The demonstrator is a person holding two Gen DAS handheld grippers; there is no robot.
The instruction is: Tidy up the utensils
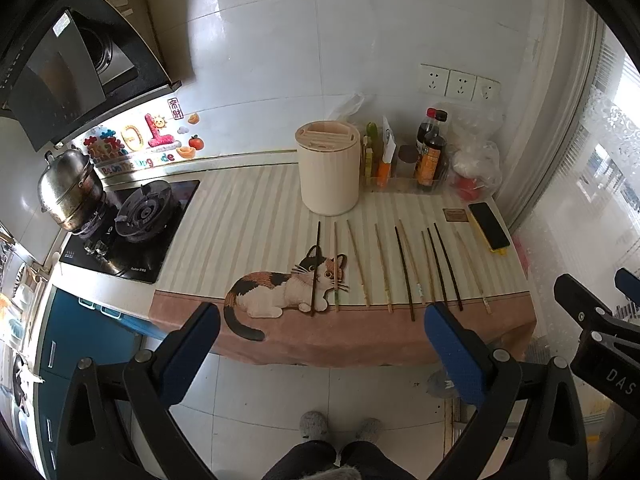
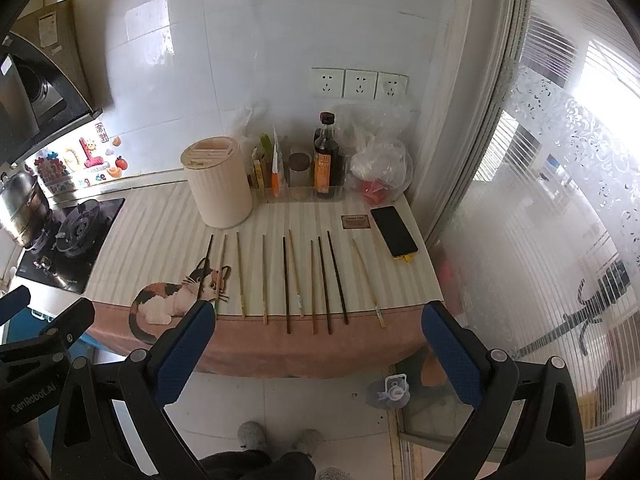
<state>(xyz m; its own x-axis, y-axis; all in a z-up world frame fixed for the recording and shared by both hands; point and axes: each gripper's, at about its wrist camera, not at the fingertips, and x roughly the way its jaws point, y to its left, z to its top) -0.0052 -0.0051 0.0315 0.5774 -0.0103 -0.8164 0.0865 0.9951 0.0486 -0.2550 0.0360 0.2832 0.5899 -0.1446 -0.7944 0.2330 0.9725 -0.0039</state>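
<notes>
Left wrist view: left gripper (image 1: 320,344) spread wide, empty, at lower frame; chopsticks (image 1: 400,268) lie in a row at centre, below the holder (image 1: 328,168). Right wrist view: right gripper (image 2: 320,344) likewise wide, empty.

White tiled wall (image 2: 224,80) ahead with three sockets (image 2: 359,83). Frosted window (image 2: 560,200) at right, daylight through it. Gas stove (image 1: 132,224) and range hood (image 1: 68,80) at left. Pale tile floor (image 1: 260,392) below.

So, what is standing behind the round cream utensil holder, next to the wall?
Behind the cream utensil holder a crumpled clear plastic bag shows against the white wall tiles. Its lower part is covered by the holder, so I cannot tell what it holds.
</notes>
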